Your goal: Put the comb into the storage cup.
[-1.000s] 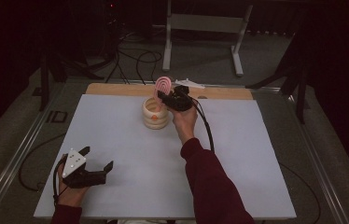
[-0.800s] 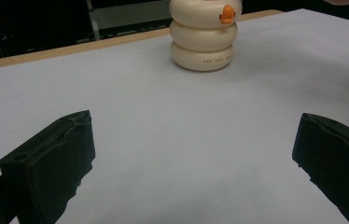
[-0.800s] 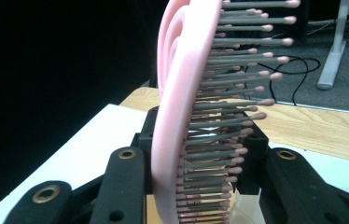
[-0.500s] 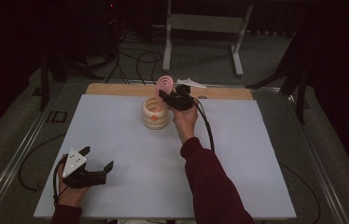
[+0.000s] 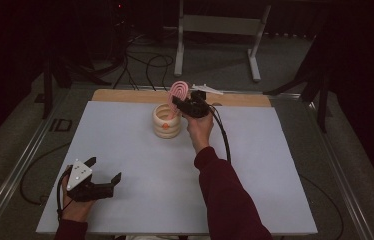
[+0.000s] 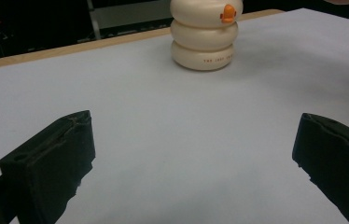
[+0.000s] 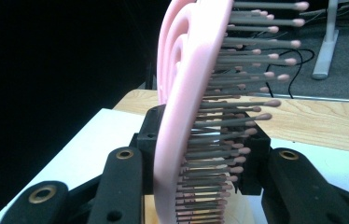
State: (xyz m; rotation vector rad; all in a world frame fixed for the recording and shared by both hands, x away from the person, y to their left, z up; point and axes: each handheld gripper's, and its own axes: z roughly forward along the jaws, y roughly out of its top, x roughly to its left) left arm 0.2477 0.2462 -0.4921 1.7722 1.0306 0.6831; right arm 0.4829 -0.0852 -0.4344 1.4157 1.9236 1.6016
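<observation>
A pink hairbrush (image 5: 180,89) stands upright in my right gripper (image 5: 177,102), just above the far rim of a cream ribbed holder (image 5: 166,121) with an orange mark. In the right gripper view the jaws press on the brush (image 7: 186,116) from both sides, bristles pointing right. They have just eased open a little with the brush still between them. My left gripper (image 5: 105,168) rests open at the table's near left corner, nothing between its jaws. In its own view the left gripper (image 6: 193,154) faces the holder (image 6: 204,42) from far off.
A white sheet (image 5: 255,165) covers the table, with a wooden strip (image 5: 125,95) along the far edge. A small white object (image 5: 209,89) lies on that strip behind the right hand. A metal stand (image 5: 215,25) and cables (image 5: 145,60) are on the floor beyond.
</observation>
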